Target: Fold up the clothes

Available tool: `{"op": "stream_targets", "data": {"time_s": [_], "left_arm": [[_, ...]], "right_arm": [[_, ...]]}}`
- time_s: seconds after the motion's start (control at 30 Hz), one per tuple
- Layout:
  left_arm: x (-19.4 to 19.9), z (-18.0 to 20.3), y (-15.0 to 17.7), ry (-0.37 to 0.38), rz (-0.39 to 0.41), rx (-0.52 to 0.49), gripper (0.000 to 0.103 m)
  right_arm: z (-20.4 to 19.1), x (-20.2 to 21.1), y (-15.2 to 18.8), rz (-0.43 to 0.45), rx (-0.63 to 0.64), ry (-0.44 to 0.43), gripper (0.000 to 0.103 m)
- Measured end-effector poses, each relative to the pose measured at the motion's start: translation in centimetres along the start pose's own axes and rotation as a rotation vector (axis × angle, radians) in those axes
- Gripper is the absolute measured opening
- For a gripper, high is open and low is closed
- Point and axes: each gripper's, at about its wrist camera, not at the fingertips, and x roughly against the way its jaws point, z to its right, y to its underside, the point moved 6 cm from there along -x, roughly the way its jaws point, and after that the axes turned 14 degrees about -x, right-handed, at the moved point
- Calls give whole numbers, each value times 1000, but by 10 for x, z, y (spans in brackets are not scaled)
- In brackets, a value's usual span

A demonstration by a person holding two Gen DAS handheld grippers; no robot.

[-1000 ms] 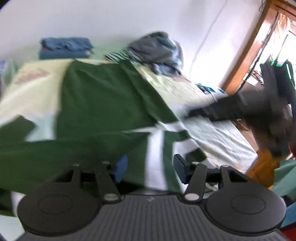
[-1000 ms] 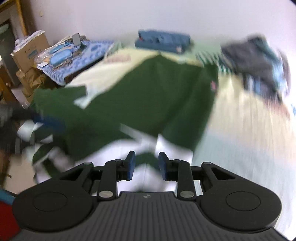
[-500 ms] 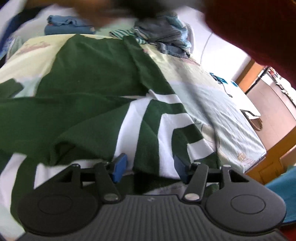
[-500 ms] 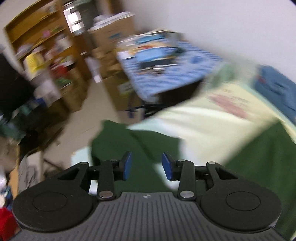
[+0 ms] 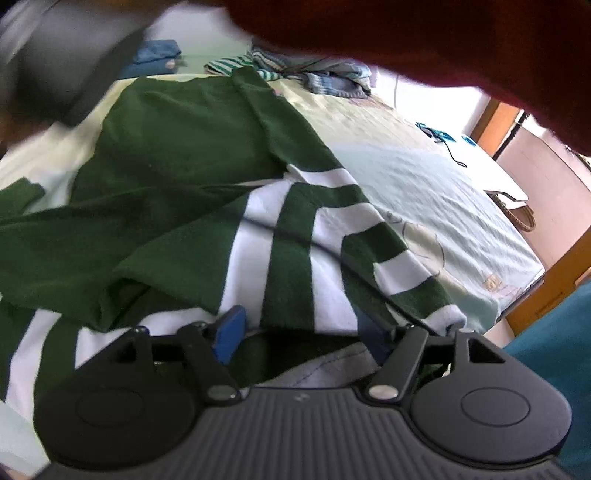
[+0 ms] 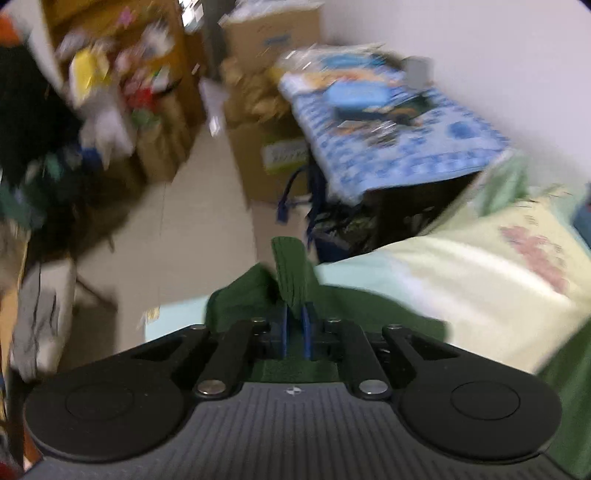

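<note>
The right gripper (image 6: 294, 326) has swung a long way since a second ago. Back then it looked over the wide back of the big dark green sweater with white stripes (image 5: 192, 206). Now it looks at the bed's edge, the pale floor (image 6: 177, 251) and blurry brown cardboard boxes (image 6: 266, 33). Its jaws have just been closing, and now the blue pads pinch a ribbed green cuff (image 6: 290, 269) of the sweater. The cuff sticks up between them like a little tongue.

The left gripper (image 5: 301, 330) has dropped lower and closer to the cloth. Its jaws have just been opening and stand wide apart. A striped fold of the sweater lies between the blue pads (image 5: 231, 328), but they do not squeeze it. A dark red sleeve (image 5: 443, 40) of the person now covers the top of the left view, more than half a second ago.

The sweater lies spread out on the bed, over a soft pale yellow and mint bed sheet (image 5: 424, 177). Its cloth looks thick and fuzzy, with soft bumpy folds near the left gripper. The white stripes make bent bands on the sleeve. At the far end of the bed sit a loose heap of grey and blue clothes (image 5: 332, 79) and a neat blue folded stack (image 5: 155, 55).
</note>
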Motion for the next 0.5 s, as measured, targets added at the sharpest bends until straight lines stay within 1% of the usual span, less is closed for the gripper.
{"op": "stream_targets", "data": {"time_s": [0.07,0.17,0.27,0.37,0.43,0.5], "left_arm": [[-2,2,-1,-2,-7,-26,70],[-4,7,-2,-8,-23,-70,72],[-6,10,-3,-1,-41,-100,75],[-8,11,-5,18,-55,-103,79],[-10,10,-6,25,-60,-94,79],[-12,12,-9,22,-68,-93,79]], "right_arm": [[22,26,-3,53,-55,22,8],[63,76,-3,134,-171,27,8],[105,123,0,214,-275,86,8],[145,168,9,295,-362,150,8],[165,191,14,337,-401,173,8],[184,210,21,369,-422,219,8]]}}
